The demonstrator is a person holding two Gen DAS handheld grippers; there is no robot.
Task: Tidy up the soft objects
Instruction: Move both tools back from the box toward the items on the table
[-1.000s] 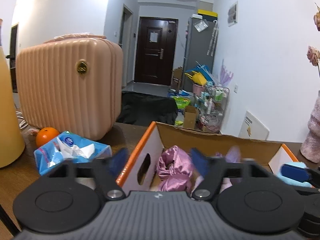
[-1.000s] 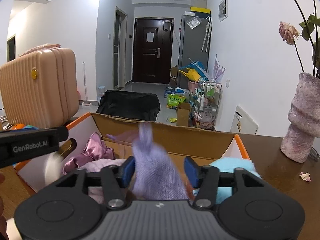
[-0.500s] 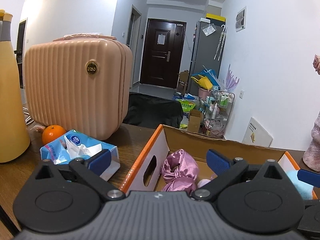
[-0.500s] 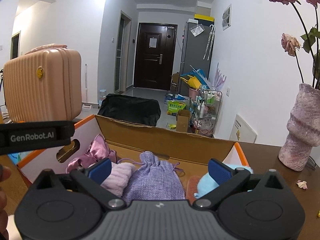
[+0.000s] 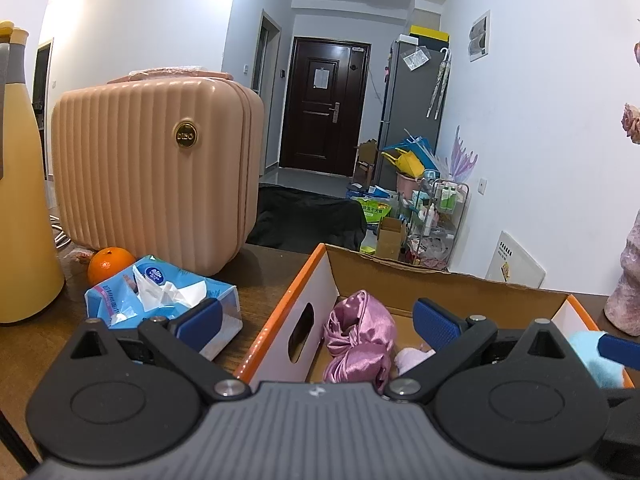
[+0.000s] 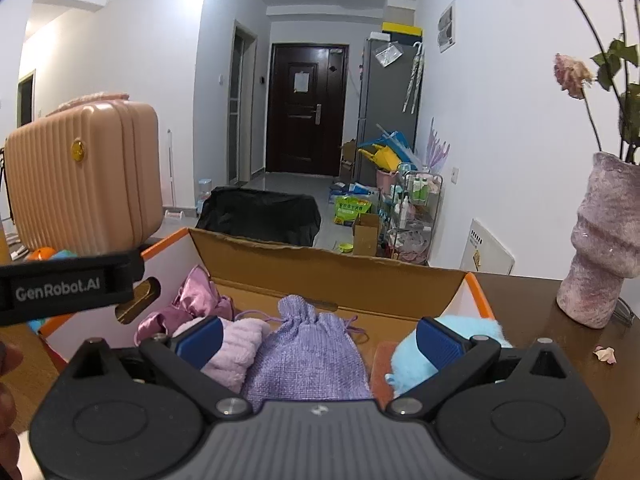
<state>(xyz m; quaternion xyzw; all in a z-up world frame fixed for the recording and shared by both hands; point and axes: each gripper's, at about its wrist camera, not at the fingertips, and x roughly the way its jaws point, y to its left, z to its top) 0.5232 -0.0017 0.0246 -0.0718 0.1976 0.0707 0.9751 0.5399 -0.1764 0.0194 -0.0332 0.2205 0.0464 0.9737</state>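
Soft things, four in all, lie in the cardboard box [image 6: 320, 264] on the tabletop [image 6: 560, 340]: satin cloth [image 6: 192, 296], pink towel [image 6: 236, 344], purple pouch [image 6: 308, 344], blue plush [image 6: 412, 356]. Left gripper [image 5: 316, 316] and right gripper [image 6: 318, 338], jaws just spread wide, hold nothing. One suitcase [image 5: 156, 168], one orange [image 5: 108, 260], one tissue pack [image 5: 168, 296] flank the box; one vase [image 6: 600, 248] stands right.

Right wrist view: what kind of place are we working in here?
Most likely a lived-in flat, at a wooden table facing the entrance hall. A dark front door closes the corridor, a grey fridge stands beside it, and a small suitcase and a vase sit on the table.
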